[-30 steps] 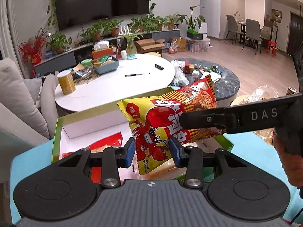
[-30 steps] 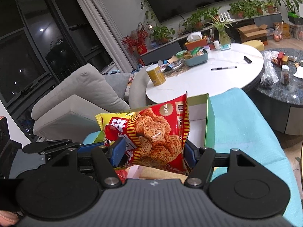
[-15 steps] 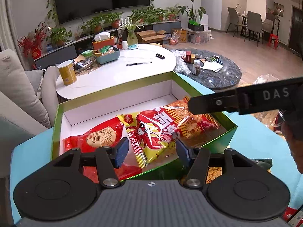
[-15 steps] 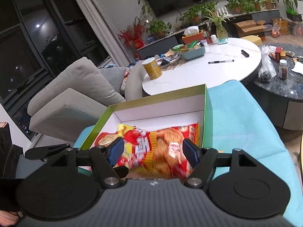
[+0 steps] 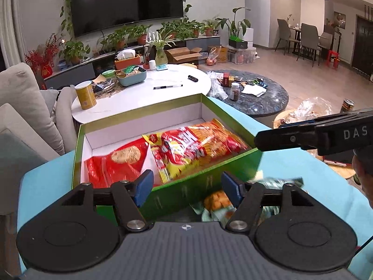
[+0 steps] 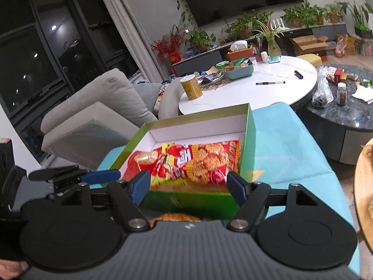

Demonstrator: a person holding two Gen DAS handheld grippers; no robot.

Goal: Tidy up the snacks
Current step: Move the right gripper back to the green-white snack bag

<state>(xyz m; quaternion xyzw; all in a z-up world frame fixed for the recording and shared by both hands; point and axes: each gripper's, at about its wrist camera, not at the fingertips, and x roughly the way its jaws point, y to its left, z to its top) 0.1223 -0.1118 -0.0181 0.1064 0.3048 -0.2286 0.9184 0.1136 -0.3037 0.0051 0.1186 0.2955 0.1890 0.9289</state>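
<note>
A green box (image 5: 198,187) with a white inside stands on a teal cloth; it also shows in the right wrist view (image 6: 193,200). In it lie a yellow-and-red noodle snack bag (image 5: 198,147) (image 6: 198,161) and a red cracker bag (image 5: 116,163) (image 6: 142,158). My left gripper (image 5: 186,186) is open and empty, just before the box's near wall. My right gripper (image 6: 187,185) is open and empty, just above that near wall. Another snack packet (image 5: 219,204) lies blurred in front of the box, under the left gripper.
The teal cloth (image 6: 286,161) runs to the right of the box. A white round table (image 5: 149,93) with a yellow can and a tray stands behind. A dark round table (image 5: 263,98) is at the right. A grey sofa (image 6: 98,116) is at the left.
Both grippers held the noodle bag above the box, lowered it in, let go and opened. Both have since pulled back toward the box's near wall.
</note>
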